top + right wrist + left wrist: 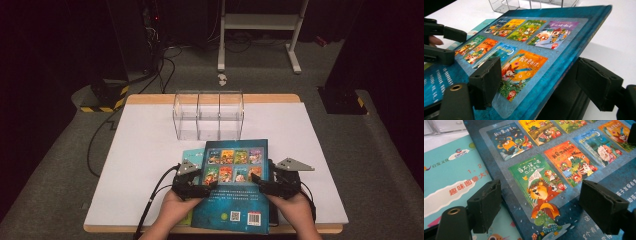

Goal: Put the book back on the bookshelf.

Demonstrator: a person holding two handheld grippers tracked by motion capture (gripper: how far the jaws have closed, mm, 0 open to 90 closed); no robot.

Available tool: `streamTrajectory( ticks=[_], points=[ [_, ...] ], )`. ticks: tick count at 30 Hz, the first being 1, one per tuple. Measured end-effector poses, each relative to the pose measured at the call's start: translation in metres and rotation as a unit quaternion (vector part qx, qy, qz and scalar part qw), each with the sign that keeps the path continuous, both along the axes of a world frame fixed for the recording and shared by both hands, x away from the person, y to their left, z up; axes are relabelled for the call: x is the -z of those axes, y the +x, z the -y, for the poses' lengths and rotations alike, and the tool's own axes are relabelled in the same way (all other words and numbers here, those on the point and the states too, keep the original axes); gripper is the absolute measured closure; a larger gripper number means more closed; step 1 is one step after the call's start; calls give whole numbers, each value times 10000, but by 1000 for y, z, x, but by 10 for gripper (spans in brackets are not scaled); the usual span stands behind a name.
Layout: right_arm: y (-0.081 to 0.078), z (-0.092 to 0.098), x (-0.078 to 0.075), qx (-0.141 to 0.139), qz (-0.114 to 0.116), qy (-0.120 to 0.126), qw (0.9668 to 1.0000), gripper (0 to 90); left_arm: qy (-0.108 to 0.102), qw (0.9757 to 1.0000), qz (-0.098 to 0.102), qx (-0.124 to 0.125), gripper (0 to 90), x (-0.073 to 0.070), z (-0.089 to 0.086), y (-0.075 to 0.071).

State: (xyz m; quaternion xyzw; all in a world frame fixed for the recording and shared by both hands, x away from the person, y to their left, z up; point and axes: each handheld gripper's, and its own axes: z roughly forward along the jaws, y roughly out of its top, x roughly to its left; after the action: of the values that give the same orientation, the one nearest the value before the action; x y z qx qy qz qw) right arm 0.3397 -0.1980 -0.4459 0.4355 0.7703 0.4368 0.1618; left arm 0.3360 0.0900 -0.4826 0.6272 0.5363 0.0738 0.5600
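High view shows a dark blue picture book [235,185] lying back cover up on the white counter [145,150], with the left gripper [200,189] at its left edge and the right gripper [264,187] at its right edge, each borne by a hand at the near side. Left gripper view has the jaws standing wide with the book's left edge [524,195] between them, over a teal book [451,177] lying underneath; the pads do not look pressed on the cover, so this gripper reads as released. Right gripper view shows its jaws straddling the right edge of the blue book [531,50], one above the cover and one below, that side tilted up off the counter; the gap looks unclenched, so it too grasps nothing yet. A clear three-slot holder [208,115] stands ahead of both grippers, well apart from the book. The step in hand seems to be taking the blue book by both edges. To do it well, slide each gripper further onto the cover so the pads seat squarely, keep the left lower jaw above the teal book so only one volume is taken, then clench both sides evenly before lifting level.
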Motion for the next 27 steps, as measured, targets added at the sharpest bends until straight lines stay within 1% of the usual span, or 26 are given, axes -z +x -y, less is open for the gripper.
streamTrajectory(
  ticks=[2,3,5,8,9,10,13,14,15,16,20,25,27],
  points=[
    [0,1,0,3,-42,31,10000,198,-17,10000,6,44,183,0,-1,0],
    [0,0,0,-5,-46,41,10000,197,-5,10000,49,59,187,1,-2,0],
    [0,0,0,-34,-89,66,9999,186,-75,9999,-32,94,201,2,-6,-1],
    [-5,0,1,-81,-158,76,9998,181,-202,9997,-147,50,196,3,-11,-5],
    [-7,0,1,-81,-214,132,9996,180,-232,9995,-190,88,196,4,-14,-7],
    [-10,-1,0,-95,-246,148,9995,178,-247,9995,-179,82,195,4,-14,-8],
    [-12,-6,-1,-94,-247,-68,9996,175,-273,9995,-156,87,196,4,-13,-9],
    [-12,-7,0,-85,-270,-77,9996,176,-279,9995,-114,121,198,5,-13,-9],
    [-12,-8,0,-89,-296,-63,9995,174,-303,9995,-68,109,218,5,-11,-9],
    [-12,-10,1,-78,-300,-62,9995,174,-305,9995,-58,101,218,5,-11,-9],
    [-5,-14,1,-44,-373,-35,9993,175,-307,9995,-46,89,224,6,-12,-5],
    [12,-19,0,-50,-449,-121,9989,175,-278,9996,-102,11,226,5,-13,7],
    [15,-19,0,-58,-528,-117,9985,174,-262,9996,-69,13,224,5,-14,6]
  ],
)
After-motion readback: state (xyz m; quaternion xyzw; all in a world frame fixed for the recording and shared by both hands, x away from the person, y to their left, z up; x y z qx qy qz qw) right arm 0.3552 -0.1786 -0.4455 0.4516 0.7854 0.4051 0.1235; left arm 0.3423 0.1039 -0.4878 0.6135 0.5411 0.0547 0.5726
